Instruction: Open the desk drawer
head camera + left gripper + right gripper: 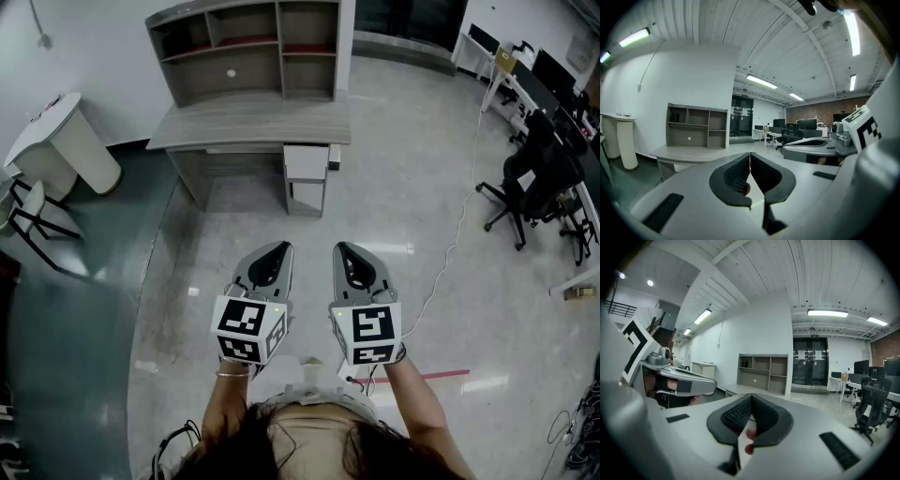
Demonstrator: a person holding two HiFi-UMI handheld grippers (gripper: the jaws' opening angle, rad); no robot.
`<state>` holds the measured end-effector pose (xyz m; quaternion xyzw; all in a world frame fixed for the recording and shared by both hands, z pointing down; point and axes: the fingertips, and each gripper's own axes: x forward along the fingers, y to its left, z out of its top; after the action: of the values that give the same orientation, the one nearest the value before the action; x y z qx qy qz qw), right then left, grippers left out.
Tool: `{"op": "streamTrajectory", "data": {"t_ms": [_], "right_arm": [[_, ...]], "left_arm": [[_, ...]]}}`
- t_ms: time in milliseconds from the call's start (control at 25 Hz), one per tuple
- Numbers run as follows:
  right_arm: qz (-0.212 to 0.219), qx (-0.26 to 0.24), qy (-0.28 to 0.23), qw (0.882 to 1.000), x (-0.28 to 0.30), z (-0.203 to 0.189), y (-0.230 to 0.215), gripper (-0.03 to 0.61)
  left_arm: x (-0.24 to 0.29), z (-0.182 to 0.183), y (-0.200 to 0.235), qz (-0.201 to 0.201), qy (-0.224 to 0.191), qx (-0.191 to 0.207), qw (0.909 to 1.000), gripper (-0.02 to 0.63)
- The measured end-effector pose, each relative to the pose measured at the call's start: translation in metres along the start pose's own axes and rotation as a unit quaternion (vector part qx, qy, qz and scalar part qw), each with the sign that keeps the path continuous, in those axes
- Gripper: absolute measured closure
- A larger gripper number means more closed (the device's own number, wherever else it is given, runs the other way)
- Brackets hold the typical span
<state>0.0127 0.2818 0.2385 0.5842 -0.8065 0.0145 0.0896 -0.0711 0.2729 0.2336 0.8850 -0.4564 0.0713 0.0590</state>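
The right gripper (751,398), lower centre, has its fingers pressed together on nothing, with the shelved desk (761,374) beyond at mid-frame and the left gripper (679,380) at left.

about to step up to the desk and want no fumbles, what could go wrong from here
1. A white cable trails over the floor just right of the path to the desk; a foot could snag it.
2. The left gripper and right gripper both have their fingers shut; arriving like that, they would likely bump the drawer front rather than grip it.
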Motion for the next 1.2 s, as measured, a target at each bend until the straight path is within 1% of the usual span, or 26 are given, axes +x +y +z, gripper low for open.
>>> {"op": "streamTrajectory", "data": {"t_ms": [280,600,840,1040,1200], "right_arm": [[0.002,0.009,-0.003,1.0,0.01,-0.005,-0.016,0.557],[-0.001,0.016,0.002,1.0,0.043,-0.01,-0.042,0.557],[-0.025,0.015,0.01,1.0,0.093,-0.009,-0.074,0.557],[-0.033,0.02,0.017,0.999,0.144,-0.002,-0.09,0.557],[-0.038,0.013,0.031,0.999,0.187,-0.004,-0.099,0.557]], "left_arm": [[0.016,-0.009,0.001,0.006,0.008,-0.016,0.9998,0.6],[0.061,-0.006,0.02,0.006,0.007,-0.02,0.9998,0.601],[0.115,0.005,0.047,-0.013,0.012,-0.019,0.9997,0.601],[0.161,0.017,0.08,-0.022,0.015,-0.016,0.9995,0.601],[0.193,0.027,0.112,-0.013,0.011,-0.016,0.9997,0.601]]}}
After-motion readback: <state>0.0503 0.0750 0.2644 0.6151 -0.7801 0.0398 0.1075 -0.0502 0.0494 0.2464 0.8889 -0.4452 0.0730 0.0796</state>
